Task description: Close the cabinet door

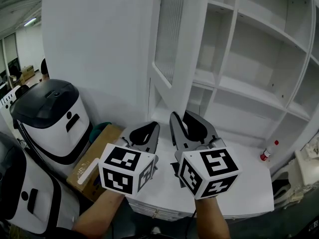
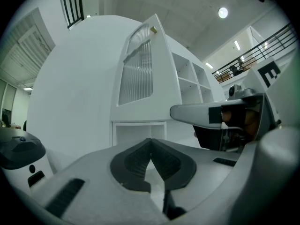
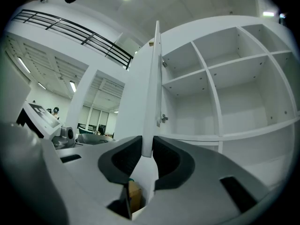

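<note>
The white cabinet door (image 1: 169,39) with a ribbed glass pane stands open, edge-on to the shelves (image 1: 249,91). In the right gripper view its free edge (image 3: 152,88) runs down between my right gripper's (image 3: 147,144) pads, and both pads touch its sides near the lower corner. In the head view that gripper (image 1: 179,114) sits just below the door. My left gripper (image 1: 152,126) hovers beside it, jaws shut and empty. In the left gripper view, that gripper's tips (image 2: 151,142) meet, and the door (image 2: 138,74) stands ahead with the right gripper to the right.
The white counter (image 1: 239,183) lies under both grippers. A small bottle with a red cap (image 1: 268,151) stands at its right end. Two white-and-black machines (image 1: 50,113) and a cardboard box (image 1: 92,166) crowd the left side.
</note>
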`<action>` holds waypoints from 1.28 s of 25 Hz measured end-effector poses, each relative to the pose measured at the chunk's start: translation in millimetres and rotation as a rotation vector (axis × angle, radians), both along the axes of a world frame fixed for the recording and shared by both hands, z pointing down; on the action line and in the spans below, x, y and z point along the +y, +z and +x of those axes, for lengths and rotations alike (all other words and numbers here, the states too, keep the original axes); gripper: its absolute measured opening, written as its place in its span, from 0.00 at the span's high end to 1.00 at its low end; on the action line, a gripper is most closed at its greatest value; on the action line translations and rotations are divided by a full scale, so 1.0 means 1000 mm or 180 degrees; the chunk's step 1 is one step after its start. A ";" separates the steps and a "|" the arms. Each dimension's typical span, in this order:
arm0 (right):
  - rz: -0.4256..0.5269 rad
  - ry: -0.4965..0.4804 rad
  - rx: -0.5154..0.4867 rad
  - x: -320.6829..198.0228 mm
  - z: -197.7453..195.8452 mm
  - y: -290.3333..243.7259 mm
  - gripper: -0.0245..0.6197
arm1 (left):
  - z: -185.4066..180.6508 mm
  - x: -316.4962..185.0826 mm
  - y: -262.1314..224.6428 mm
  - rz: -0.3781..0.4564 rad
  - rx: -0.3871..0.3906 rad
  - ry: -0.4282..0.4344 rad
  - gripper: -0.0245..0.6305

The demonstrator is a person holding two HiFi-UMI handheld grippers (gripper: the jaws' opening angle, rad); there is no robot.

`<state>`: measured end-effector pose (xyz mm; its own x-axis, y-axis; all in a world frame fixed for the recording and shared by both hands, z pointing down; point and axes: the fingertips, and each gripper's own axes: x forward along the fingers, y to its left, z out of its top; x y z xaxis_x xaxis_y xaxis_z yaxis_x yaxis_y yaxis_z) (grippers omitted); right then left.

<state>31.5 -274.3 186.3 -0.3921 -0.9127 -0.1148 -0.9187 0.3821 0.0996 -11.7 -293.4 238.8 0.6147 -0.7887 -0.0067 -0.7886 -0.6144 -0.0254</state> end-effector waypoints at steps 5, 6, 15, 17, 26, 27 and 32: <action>-0.0039 0.0079 -0.0046 -0.007 0.023 0.000 0.85 | 0.018 -0.005 0.000 0.0008 -0.0011 0.0071 0.94; -0.0044 0.0088 -0.0056 -0.009 0.028 0.000 0.85 | 0.022 -0.007 0.000 0.0009 -0.0016 0.0083 0.94; -0.0059 0.0096 -0.0106 -0.027 0.067 0.000 0.84 | 0.062 -0.022 -0.007 0.0057 -0.0071 0.0151 0.94; -0.0057 0.0073 -0.0110 -0.031 0.074 -0.001 0.84 | 0.070 -0.026 -0.008 0.0062 -0.0080 0.0142 0.94; -0.0054 0.0046 -0.0104 -0.048 0.099 -0.001 0.82 | 0.095 -0.038 -0.012 0.0120 -0.0104 0.0131 0.94; -0.0060 0.0041 -0.0110 -0.050 0.101 -0.001 0.82 | 0.097 -0.039 -0.013 0.0119 -0.0098 0.0138 0.94; -0.0089 0.0049 -0.0119 -0.059 0.112 -0.001 0.81 | 0.111 -0.047 -0.016 0.0119 -0.0065 0.0213 0.94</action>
<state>143.5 -333.5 184.9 -0.3737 -0.9218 -0.1034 -0.9275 0.3699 0.0547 99.5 -340.9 223.3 0.6664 -0.7452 -0.0224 -0.7448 -0.6641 -0.0651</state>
